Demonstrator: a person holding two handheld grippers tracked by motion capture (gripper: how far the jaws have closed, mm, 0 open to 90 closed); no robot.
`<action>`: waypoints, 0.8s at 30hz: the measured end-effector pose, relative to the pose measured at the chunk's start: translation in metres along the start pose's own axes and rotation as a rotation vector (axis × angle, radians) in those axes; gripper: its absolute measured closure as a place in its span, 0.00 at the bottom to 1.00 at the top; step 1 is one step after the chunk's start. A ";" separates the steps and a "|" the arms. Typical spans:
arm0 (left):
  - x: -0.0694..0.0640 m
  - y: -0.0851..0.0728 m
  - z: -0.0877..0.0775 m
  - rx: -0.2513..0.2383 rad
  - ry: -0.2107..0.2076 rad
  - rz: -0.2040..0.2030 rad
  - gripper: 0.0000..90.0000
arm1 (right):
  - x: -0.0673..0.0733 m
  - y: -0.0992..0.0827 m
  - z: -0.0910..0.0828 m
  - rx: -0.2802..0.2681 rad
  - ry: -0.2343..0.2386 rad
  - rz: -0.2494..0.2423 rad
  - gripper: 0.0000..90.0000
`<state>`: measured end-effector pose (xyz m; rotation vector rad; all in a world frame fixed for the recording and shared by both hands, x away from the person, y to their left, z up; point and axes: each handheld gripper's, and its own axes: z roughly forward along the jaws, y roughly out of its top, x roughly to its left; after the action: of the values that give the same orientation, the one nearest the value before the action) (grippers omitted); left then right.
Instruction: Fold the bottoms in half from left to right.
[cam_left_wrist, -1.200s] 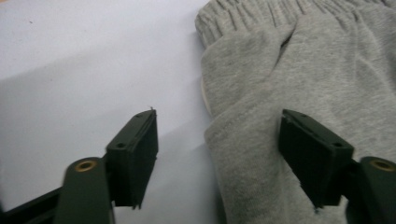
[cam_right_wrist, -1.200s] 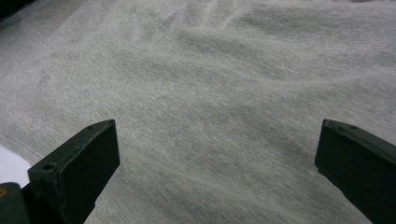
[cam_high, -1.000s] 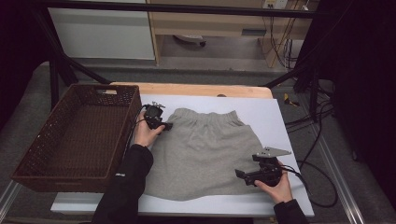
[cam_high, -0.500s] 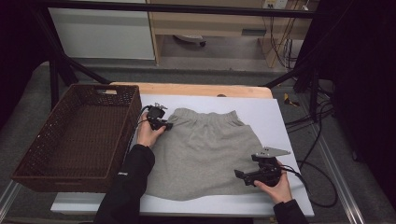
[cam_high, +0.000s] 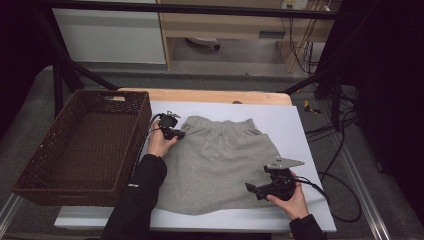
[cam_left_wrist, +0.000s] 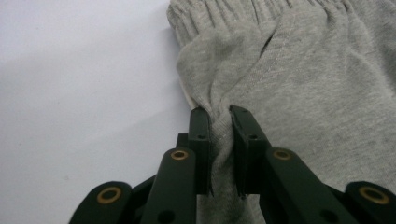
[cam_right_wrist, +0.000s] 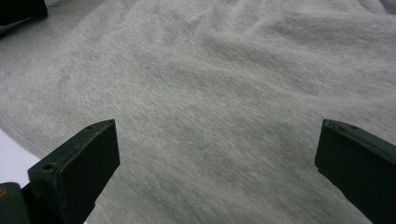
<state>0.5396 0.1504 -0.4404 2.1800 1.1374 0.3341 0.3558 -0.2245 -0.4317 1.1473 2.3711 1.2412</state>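
The left gripper pinches a fold of the grey knit shorts, while the right gripper hovers over them, jaws spread wide.

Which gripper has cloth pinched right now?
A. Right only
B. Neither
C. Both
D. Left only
D: in the left gripper view, the left gripper has its jaws closed on a fold of the grey garment near its waistband, while the right gripper has its jaws spread wide above the fabric with nothing between them.
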 end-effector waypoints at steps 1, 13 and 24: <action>0.000 0.000 0.000 0.001 0.000 0.000 0.88 | 0.001 0.001 0.001 0.000 0.003 0.000 0.01; 0.000 -0.002 0.001 -0.011 -0.001 0.002 0.87 | 0.024 0.013 0.017 0.010 0.038 -0.052 0.01; 0.001 -0.002 0.001 -0.011 -0.006 -0.001 0.87 | 0.042 0.022 0.035 0.035 0.068 -0.082 0.01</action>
<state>0.5394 0.1514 -0.4421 2.1699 1.1304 0.3324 0.3578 -0.1653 -0.4301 1.0217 2.4717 1.2349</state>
